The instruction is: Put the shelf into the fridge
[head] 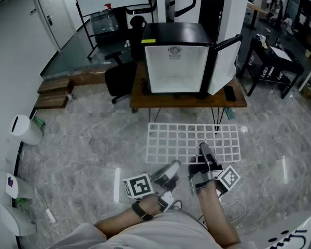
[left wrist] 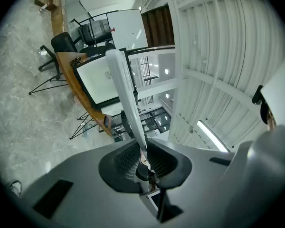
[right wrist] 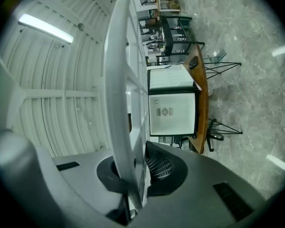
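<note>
Both grippers hold the near edge of the white wire shelf (head: 194,140), which lies roughly level above the grey floor (head: 93,139). The left gripper (head: 172,169) has its jaws pressed together on the shelf's thin rim, seen edge-on in its own view. Just where along the rim it bites is hard to tell from the head view. The right gripper (head: 203,153) sits just beside it, to its right, with its jaws likewise pinched on the shelf. The grid stretches away ahead of both grippers toward the fridge (head: 175,61), which stands well beyond them on a wooden worktop (head: 145,100). The fridge's door (head: 224,66) hangs open, ahead and to the right of the right gripper.
</note>
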Tool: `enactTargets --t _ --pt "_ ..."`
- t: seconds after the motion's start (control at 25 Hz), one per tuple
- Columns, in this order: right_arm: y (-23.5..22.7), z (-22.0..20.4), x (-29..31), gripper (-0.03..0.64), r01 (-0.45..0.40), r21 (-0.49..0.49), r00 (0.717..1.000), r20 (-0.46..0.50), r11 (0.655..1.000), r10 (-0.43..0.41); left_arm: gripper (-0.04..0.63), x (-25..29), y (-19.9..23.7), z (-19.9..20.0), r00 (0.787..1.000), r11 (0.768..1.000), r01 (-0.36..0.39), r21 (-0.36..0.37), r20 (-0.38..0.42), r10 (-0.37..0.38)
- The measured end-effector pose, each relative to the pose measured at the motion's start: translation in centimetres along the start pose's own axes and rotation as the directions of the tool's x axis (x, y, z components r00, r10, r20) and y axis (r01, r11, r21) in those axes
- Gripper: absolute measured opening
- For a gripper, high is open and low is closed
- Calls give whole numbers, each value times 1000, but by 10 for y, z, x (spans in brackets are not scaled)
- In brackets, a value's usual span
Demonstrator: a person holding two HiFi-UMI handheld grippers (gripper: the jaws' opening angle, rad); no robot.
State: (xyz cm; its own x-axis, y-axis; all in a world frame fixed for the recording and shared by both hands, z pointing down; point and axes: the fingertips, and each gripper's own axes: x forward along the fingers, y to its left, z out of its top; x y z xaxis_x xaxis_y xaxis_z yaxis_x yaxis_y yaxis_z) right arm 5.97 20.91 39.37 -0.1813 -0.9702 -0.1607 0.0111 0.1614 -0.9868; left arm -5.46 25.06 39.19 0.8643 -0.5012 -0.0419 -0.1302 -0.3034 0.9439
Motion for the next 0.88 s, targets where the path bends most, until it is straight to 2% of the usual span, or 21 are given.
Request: enactTargets --t 0.88 --pt "-9 2 1 46 1 27 1000 -15 1000 0 44 1 5 -1 1000 1000 -17 -8 24 17"
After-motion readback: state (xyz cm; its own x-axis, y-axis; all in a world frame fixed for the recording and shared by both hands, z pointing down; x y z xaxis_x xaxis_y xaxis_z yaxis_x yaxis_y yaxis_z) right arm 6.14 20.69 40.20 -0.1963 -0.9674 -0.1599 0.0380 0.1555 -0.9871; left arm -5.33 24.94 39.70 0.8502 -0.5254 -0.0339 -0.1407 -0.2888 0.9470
